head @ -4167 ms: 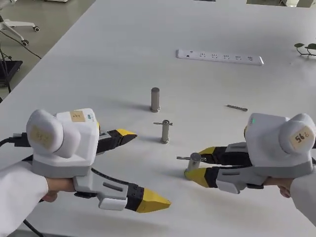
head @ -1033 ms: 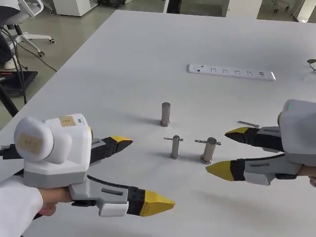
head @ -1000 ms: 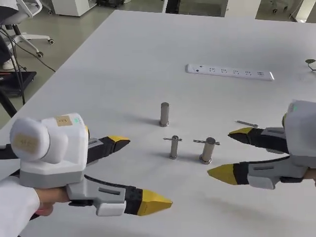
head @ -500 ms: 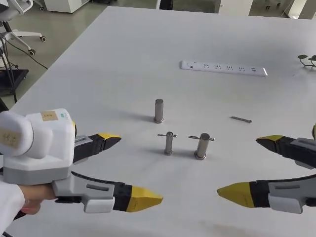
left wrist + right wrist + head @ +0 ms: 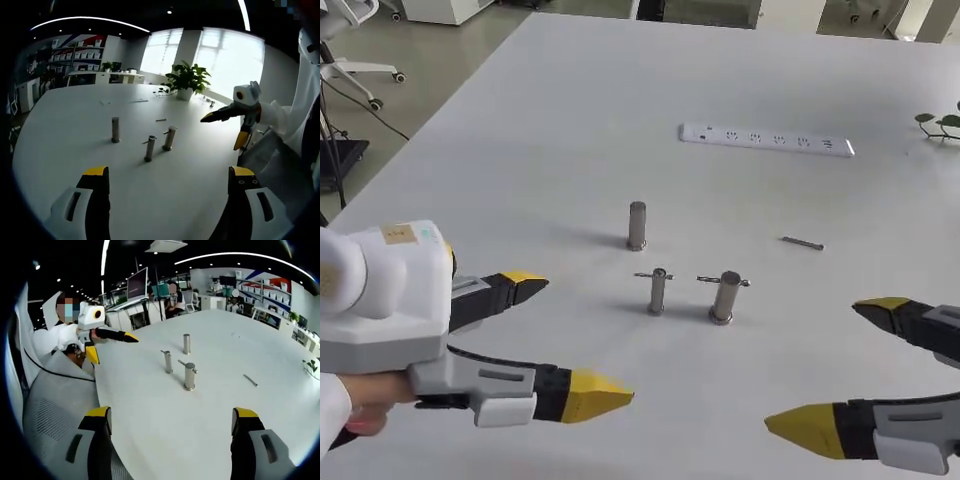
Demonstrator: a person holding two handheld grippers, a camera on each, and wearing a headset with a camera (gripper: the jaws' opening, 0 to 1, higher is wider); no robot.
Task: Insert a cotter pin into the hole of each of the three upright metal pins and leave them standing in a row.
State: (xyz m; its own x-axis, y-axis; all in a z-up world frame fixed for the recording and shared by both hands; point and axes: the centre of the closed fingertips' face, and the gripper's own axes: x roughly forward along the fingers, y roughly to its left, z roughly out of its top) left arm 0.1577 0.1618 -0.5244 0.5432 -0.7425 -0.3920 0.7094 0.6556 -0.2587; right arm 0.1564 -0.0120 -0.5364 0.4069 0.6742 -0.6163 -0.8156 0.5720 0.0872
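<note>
Open-plan office. Long white counter with power strip, swivel chair, monitor (potted plant by big windows).

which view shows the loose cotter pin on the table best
Head view: the loose cotter pin lies clear against the white table, right of the three upright pins. The right gripper view shows it as a thin sliver; the left gripper view gives a tiny dark line beyond the pins.

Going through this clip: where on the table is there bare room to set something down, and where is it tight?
Bare: the stretch between the power strip and the far pin, and the near table between the left gripper and right gripper. Crowded: around the middle pin and right pin, with the loose cotter pin further right.
</note>
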